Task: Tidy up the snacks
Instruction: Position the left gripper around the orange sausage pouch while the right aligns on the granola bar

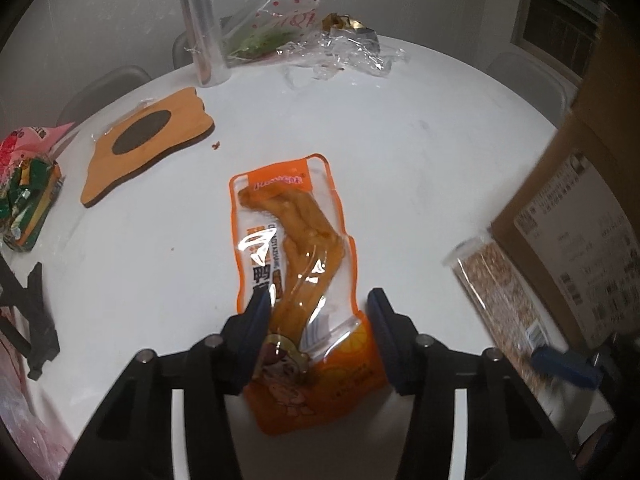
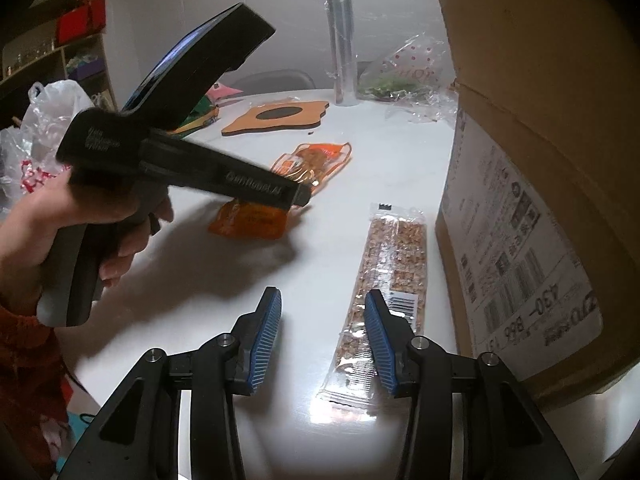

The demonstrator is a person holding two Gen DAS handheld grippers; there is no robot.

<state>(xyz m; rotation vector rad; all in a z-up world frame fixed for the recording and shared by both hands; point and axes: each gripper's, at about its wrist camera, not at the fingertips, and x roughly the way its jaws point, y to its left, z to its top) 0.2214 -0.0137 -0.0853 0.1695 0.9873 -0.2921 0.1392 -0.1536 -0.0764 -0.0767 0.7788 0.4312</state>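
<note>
An orange duck snack packet lies flat on the white round table. My left gripper is open, its jaws on either side of the packet's near half, low over it. The packet also shows in the right wrist view, partly behind the left gripper's body. A long clear granola bar lies beside the cardboard box; it also shows in the left wrist view. My right gripper is open above the table, its right finger over the bar's near part.
A wooden coaster board, a clear film roll, a dotted plastic bag and crumpled wrap sit at the far side. Green and pink snack packs lie at the left edge. A white plastic bag is left.
</note>
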